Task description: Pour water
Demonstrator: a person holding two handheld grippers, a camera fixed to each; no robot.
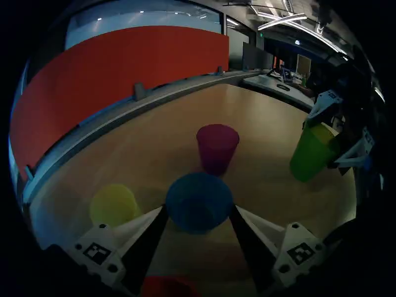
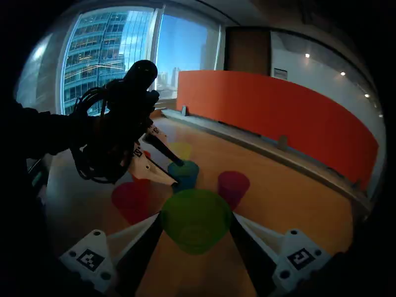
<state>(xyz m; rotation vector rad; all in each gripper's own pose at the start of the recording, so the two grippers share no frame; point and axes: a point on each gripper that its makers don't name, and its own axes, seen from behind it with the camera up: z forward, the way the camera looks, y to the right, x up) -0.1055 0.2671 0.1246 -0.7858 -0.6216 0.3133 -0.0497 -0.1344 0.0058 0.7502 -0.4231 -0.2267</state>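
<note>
A blue cup [image 1: 199, 195] sits between the fingers of my left gripper [image 1: 198, 212], which is shut on its sides. In the right gripper view that left gripper [image 2: 177, 173] holds the blue cup [image 2: 187, 171] over the wooden table [image 2: 297, 198], with a dark-sleeved hand behind it. My right gripper [image 2: 195, 216] is shut on a green cup [image 2: 195, 222]. From the left gripper view the green cup [image 1: 311, 154] hangs tilted at the right, clamped by the right gripper [image 1: 337, 132]. I cannot see water in either cup.
A magenta cup [image 1: 217, 147] stands upright beyond the blue one, a yellow cup [image 1: 114, 204] to its left, and a red cup [image 2: 131, 198] nearer the hand. An orange partition [image 1: 123, 69] and a rail line the table's far edge. Windows [image 2: 109, 54] lie behind.
</note>
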